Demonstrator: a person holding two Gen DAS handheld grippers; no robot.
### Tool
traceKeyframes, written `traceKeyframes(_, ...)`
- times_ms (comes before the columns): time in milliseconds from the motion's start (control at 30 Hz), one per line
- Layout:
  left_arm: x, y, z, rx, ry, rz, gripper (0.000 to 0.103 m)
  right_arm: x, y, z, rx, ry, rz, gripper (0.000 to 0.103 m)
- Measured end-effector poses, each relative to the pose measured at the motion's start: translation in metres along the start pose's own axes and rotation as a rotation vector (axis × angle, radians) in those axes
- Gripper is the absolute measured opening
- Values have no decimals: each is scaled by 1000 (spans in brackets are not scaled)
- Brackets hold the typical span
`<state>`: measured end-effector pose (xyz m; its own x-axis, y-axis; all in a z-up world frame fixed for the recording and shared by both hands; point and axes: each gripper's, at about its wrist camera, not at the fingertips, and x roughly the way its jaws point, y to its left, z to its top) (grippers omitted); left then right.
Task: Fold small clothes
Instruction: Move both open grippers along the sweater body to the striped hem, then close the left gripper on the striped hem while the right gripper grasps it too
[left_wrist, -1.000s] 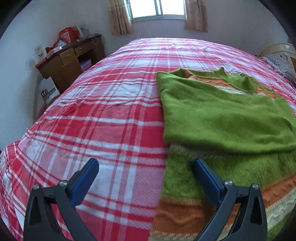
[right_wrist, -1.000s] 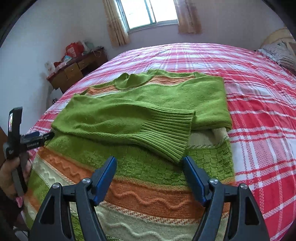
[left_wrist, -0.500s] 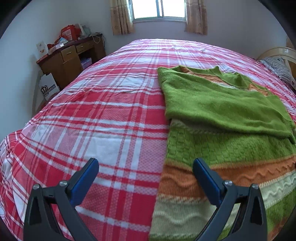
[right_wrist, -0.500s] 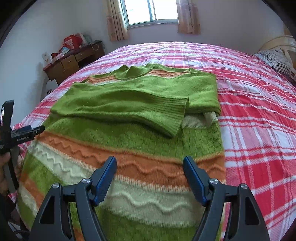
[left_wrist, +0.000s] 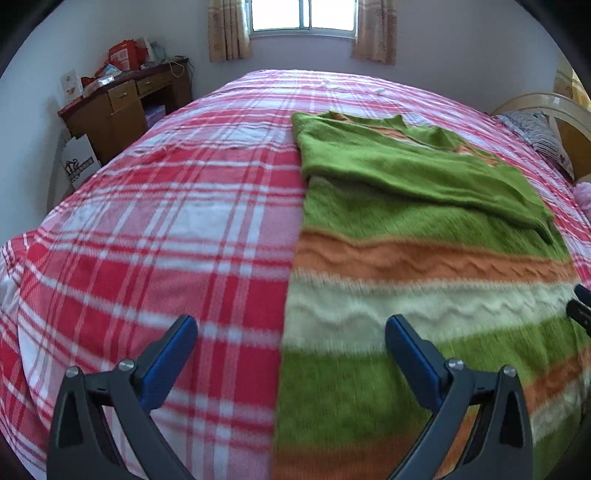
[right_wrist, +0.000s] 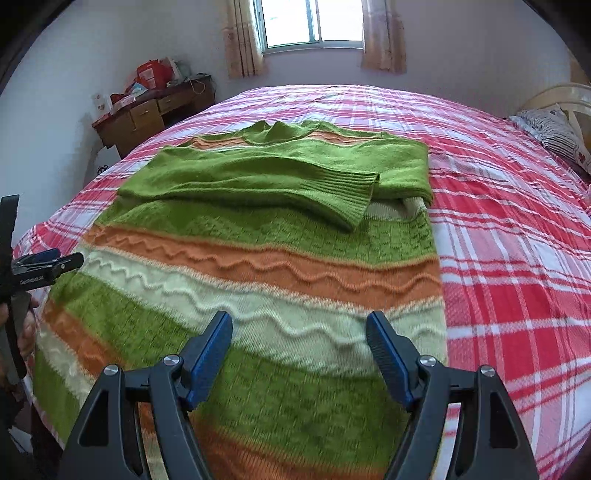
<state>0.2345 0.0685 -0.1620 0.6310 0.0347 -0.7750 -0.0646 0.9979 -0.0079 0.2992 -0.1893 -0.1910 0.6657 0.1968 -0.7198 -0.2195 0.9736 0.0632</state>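
Both of your hands are backing away toward the near edge of the bed (left_wrist: 155, 206), so more of the sweater's lower stripes is showing than a second ago.

Left wrist view: your left hand-held gripper (left_wrist: 291, 328) is hanging spread and empty at the bottom of the frame, straddling the sweater's left edge. The sweater (left_wrist: 424, 258) is lying flat across the right half of the frame, its sleeves already folded across the chest at upper right.

Right wrist view: your right hand-held gripper (right_wrist: 299, 332) is hovering spread and empty above the pale wavy stripe at lower centre. The sweater (right_wrist: 258, 236) is filling the middle of the frame, the ribbed cuff (right_wrist: 347, 192) resting on top at centre right.

You are likely dealing with a thick, soft, limp knit: fairly light, not slippery, but stretchy and prone to sagging. Pinching both bottom hem corners, one per hand, looks best for carrying the hem up toward the collar.
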Motion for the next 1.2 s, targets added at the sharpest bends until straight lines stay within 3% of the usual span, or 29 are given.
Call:
traceKeyframes(233,-28,4,-36,53,3,-17,103,-16,7,-22,-30,2,-9,76)
traceKeyframes(533,-58,25,-75,18,35,-97,101,-36,5,-55,-24,-18,-20,80)
traceKeyframes(733,-62,29,-102,-25,114,-197,77,-46,12,-71,-67,-37,-52,81)
traceKeyframes(833,-65,27,-110,-25,120,-205,74,-51,11,-77,-57,-48,-47,81)
traceKeyframes(900,-67,24,-113,-38,134,-241,66,-55,12,-83,-74,-56,-52,81)
traceKeyframes(1200,-70,16,-126,-78,175,-298,65,-66,13,-98,-101,-90,-39,81)
